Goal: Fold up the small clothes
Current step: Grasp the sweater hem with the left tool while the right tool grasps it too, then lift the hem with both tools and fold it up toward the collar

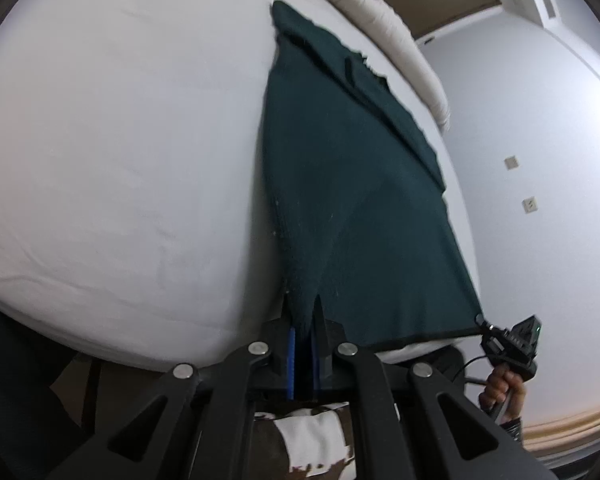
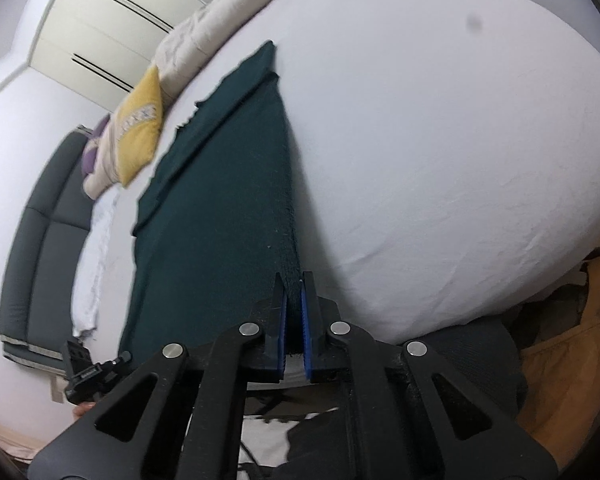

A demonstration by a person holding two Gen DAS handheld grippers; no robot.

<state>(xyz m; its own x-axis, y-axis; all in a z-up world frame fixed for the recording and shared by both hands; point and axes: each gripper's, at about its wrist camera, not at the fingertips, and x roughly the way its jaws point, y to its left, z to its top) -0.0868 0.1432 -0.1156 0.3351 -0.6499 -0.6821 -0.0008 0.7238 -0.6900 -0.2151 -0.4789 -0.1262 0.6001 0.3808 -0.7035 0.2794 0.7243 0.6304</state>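
Gripping the near hem of a dark green cloth (image 1: 340, 200), the left gripper (image 1: 302, 330) had its blue-padded fingers (image 1: 291, 344) closed almost together on one near corner, the fabric bunched into the narrow gap between them. At the other near corner the right gripper (image 2: 294, 308) was likewise clamped on the cloth, its blue pads (image 2: 306, 336) drawn in on a thick wad of the knit edge; from the left wrist view it showed small and dark at the end of the taut hem, with the person's hand (image 1: 504, 388) below it. Between the two grippers the near edge was stretched straight, over the near edge of the bed (image 1: 120, 160), and the cloth ran from there away across the white sheet towards the far side. Judging by this, the task was at an early stage: the cloth lay spread lengthwise and pulled flat, one long side near the far end was already doubled over in a narrow strip, but no proper fold across its length seemed made yet, so the main folds were left to do. Beyond the cloth's far end lay a cream duvet (image 2: 204, 36) along the bed's far edge and a yellow cushion (image 2: 138, 124) with a pale printed patch, whose writing was too blurred to read. No other label or brand could be made out.
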